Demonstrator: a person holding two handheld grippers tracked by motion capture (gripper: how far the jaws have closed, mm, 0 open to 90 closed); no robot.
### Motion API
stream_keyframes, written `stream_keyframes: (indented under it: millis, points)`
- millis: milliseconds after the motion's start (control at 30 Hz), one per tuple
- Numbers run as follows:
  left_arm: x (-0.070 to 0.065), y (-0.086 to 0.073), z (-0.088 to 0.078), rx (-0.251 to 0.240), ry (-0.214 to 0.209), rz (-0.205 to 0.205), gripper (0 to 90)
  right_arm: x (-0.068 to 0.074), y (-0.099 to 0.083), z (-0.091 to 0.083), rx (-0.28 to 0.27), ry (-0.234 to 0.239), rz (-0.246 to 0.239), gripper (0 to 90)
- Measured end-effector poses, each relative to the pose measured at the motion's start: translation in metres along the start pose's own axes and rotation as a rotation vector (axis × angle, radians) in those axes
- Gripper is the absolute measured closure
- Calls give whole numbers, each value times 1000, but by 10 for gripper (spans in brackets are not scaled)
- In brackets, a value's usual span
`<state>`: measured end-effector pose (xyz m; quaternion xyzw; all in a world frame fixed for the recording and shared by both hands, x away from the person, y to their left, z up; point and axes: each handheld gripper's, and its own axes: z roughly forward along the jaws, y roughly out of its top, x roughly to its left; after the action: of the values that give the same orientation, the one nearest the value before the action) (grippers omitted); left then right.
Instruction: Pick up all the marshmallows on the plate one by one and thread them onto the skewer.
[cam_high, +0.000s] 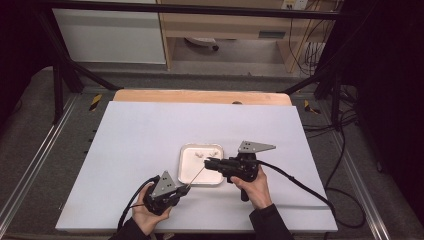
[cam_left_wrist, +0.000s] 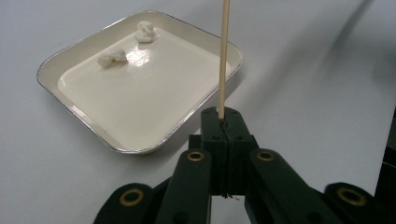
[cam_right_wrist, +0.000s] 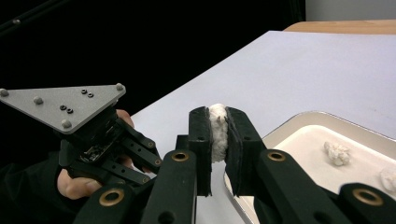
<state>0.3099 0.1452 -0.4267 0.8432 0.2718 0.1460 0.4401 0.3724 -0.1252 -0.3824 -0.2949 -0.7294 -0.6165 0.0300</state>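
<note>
Left gripper (cam_left_wrist: 223, 122) was pressed together on a thin wooden skewer (cam_left_wrist: 223, 56), which rose from the jaws beside the near corner of the white tray (cam_left_wrist: 70, 109). Right gripper (cam_right_wrist: 218, 133) pinched a white lump (cam_right_wrist: 217, 130) between its pads, held above the tray's edge. Two more white pieces (cam_left_wrist: 112, 57) lay in the tray's far end. The tray sat mid-table on the white tabletop (cam_high: 140, 135).
</note>
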Motion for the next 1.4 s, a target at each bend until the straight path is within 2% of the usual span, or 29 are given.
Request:
stream_keyframes:
  millis: [967,1067,1100,1133,1167,1233,1400]
  points:
    - [0,0,1,5,-10,-10,891,1,-9,6,5,12,-6,823]
    - [0,1,-1,-16,-20,-13,891,1,-11,7,4,14,-6,823]
    - [0,4,-3,-47,-41,-31,891,1,-16,15,67,47,0,817]
    - [-2,9,-5,-53,-19,-3,891,2,-23,22,94,70,12,815]
    - [-4,12,-5,-46,4,19,891,2,-23,22,94,70,12,815]
    - [-1,8,-3,-42,-8,-15,891,3,-30,30,75,82,10,813]
    - [0,7,-3,-34,0,-18,890,3,-32,33,78,62,10,806]
